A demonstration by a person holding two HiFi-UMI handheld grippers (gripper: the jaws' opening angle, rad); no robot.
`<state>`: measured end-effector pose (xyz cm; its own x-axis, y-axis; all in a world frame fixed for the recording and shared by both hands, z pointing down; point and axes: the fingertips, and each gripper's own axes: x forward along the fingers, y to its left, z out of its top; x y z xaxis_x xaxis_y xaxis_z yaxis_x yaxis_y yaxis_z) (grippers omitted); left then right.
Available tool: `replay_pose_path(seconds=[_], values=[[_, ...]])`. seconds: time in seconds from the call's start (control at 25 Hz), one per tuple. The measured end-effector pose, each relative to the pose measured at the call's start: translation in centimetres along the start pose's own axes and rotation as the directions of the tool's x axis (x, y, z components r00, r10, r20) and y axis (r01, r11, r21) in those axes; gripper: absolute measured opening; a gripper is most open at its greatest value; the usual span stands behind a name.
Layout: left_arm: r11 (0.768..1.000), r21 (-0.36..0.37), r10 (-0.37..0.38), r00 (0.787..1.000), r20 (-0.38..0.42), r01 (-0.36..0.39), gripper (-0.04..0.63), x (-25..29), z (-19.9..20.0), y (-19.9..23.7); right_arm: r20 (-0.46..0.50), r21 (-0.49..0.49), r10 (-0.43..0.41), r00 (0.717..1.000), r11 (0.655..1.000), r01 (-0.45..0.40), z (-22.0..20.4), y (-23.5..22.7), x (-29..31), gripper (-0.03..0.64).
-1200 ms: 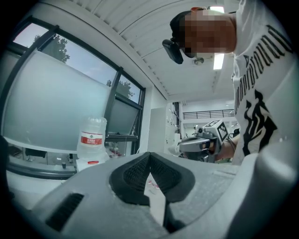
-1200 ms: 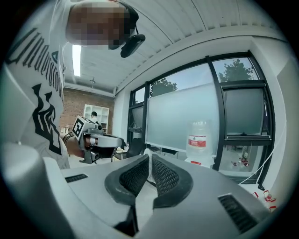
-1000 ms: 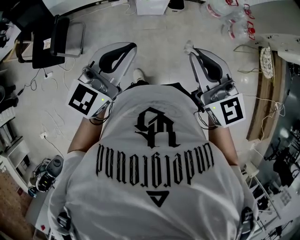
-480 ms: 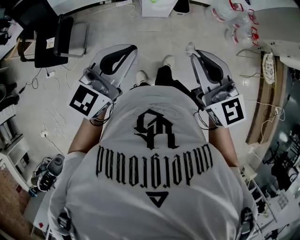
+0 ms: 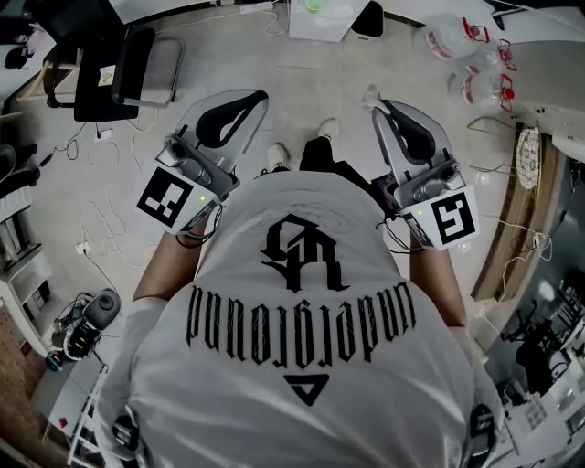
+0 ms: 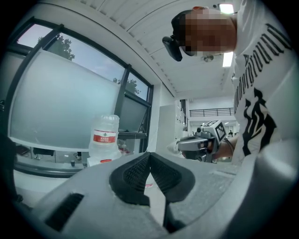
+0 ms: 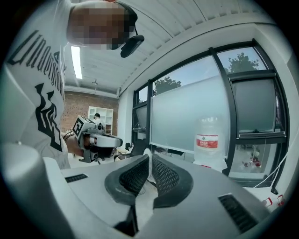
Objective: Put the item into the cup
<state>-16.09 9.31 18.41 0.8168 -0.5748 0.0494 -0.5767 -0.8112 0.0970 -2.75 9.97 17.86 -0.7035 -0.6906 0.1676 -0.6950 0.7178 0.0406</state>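
I am looking down over a person's white printed shirt [image 5: 302, 320] at a tiled floor. My right gripper [image 5: 372, 99] points forward on the right, shut on a small white crumpled item [image 5: 368, 92]. In the right gripper view the white item [image 7: 149, 156] pokes out between the ribbed pads, at the gripper's [image 7: 150, 158] tip. My left gripper [image 5: 260, 92] points forward on the left. Its jaws meet at the tip [image 6: 149, 155] with nothing between them. No cup shows in any view.
A black chair [image 5: 119, 69] stands at the back left and cables [image 5: 87, 219] trail over the floor on the left. Large water bottles [image 5: 466, 55] lie at the back right. A white box [image 5: 320, 14] sits straight ahead. The person's shoes [image 5: 277, 154] show below the grippers.
The floor, chair and bottles have slid down and nearer in the head view as the person walks forward. A leg and shoes came into view. Both grippers kept their pose.
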Motion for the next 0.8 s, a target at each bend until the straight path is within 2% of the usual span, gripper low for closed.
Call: replay_pose_path(seconds=[0.48, 0.8], values=[[0.998, -0.023, 0.060, 0.998, -0.022, -0.061, 0.015, 9.0, -0.1, 2.9, -0.033, 0.046, 0.037, 0.999, 0.998, -0.036, -2.0, -10.0, 1.0, 0.028], [0.995, -0.009, 0.100, 0.994, -0.032, -0.101, 0.014, 15.8, 0.4, 4.2, -0.019, 0.019, 0.060, 0.998, 0.998, -0.060, -2.5, -17.2, 1.1, 0.028]])
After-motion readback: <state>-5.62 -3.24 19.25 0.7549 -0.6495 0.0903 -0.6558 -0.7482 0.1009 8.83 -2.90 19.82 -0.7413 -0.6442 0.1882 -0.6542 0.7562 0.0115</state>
